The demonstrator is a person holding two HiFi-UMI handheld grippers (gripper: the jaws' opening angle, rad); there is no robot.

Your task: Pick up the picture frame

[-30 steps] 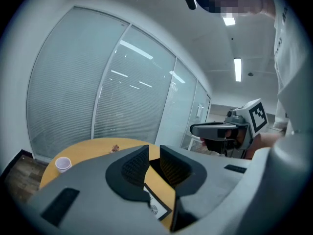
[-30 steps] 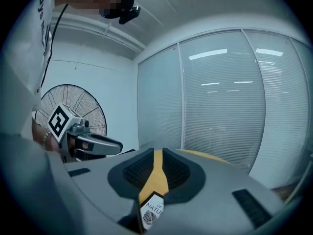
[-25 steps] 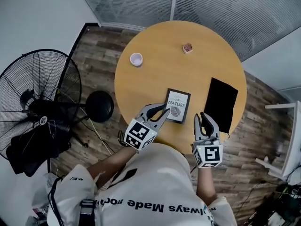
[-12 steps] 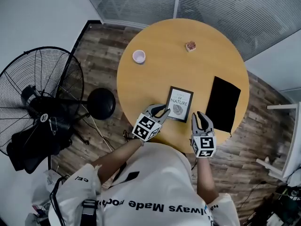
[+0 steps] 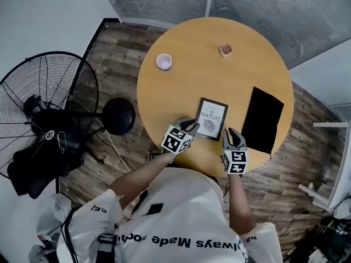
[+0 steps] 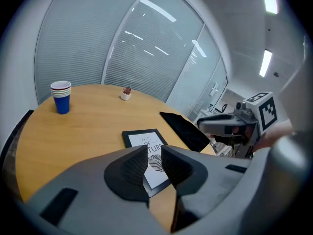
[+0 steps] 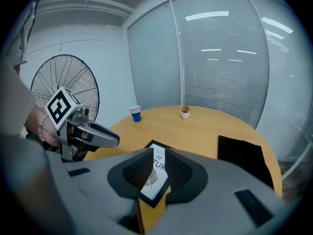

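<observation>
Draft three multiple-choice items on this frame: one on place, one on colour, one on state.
1. Where does the black mat lie relative to the picture frame?
A) beside it, on the side of the right gripper
B) on top of it
C) on the floor

2. What colour is the outer wall of the cup?
A) blue
B) yellow
C) green

3. What state is the picture frame in?
A) held up in the air
B) flat on the table, ungripped
C) standing upright

Answers:
1 A: the head view shows the mat next to the frame on that side.
2 A: the left gripper view shows a blue wall.
3 B: the frame lies flat, and the jaws of the left gripper and the right gripper are apart and hold nothing.
</observation>
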